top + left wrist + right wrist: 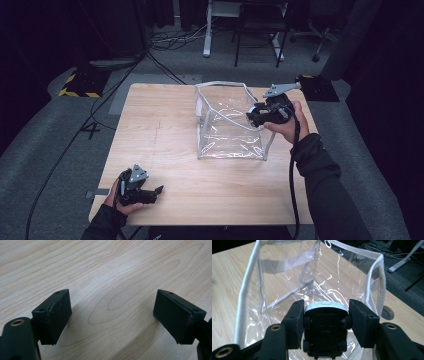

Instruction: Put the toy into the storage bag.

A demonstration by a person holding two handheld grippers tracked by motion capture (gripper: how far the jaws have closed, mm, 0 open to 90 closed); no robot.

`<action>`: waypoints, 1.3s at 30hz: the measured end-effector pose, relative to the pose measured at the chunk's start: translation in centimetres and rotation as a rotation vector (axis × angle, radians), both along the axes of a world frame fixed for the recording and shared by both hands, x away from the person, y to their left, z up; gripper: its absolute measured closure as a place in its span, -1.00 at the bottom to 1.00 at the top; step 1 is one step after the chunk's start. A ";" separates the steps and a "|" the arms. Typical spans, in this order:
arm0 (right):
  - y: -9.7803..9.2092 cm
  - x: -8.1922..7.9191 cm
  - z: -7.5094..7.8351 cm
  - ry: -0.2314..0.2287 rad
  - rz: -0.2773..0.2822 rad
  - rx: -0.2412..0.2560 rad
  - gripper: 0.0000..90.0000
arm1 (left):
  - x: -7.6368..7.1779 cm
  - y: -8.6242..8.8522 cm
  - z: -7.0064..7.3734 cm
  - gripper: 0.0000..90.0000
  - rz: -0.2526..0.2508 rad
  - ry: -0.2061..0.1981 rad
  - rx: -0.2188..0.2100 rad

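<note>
A clear plastic bag (229, 127) with white trim stands open on the wooden table (160, 125), right of centre. My right gripper (256, 116) hovers at the bag's right rim, shut on a small toy car. In the right gripper view the toy car (325, 326) shows its black underside and wheels between the pads, with the bag's (312, 277) open mouth just beyond my right gripper (326, 305). My left gripper (154, 194) rests near the table's front left corner. Its jaws stand wide apart over bare wood (112, 270), and nothing lies between them in my left gripper (112, 317).
A round cable hole (388, 312) sits in the table near its right edge. Beyond the far edge the floor holds cables (170, 40), a desk leg (207, 30) and a chair (260, 30). Yellow-and-black taped plates (80, 82) lie on the floor at left.
</note>
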State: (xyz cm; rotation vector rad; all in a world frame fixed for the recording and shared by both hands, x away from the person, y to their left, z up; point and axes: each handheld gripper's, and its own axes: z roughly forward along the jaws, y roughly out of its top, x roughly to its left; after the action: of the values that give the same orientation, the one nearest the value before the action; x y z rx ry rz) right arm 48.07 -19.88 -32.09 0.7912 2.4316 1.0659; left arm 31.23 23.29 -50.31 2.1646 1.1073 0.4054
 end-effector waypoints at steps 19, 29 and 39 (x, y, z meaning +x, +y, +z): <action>-1.9 -0.6 0.4 0.041 0.010 -0.062 0.08 | 0.0 0.0 0.0 -0.66 0.000 0.001 -0.001; -2.3 -0.4 0.6 0.058 0.024 -0.086 0.08 | 0.0 0.0 0.0 -0.66 -0.001 0.001 0.002; -2.2 -0.4 0.7 0.076 0.012 -0.103 0.08 | 0.0 0.0 0.0 -0.66 -0.001 0.002 0.000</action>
State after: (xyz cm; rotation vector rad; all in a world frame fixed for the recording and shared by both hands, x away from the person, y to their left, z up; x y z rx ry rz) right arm 47.66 -22.13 -31.42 0.7972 2.5349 0.9217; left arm 31.23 23.30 -50.31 2.1658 1.1073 0.4029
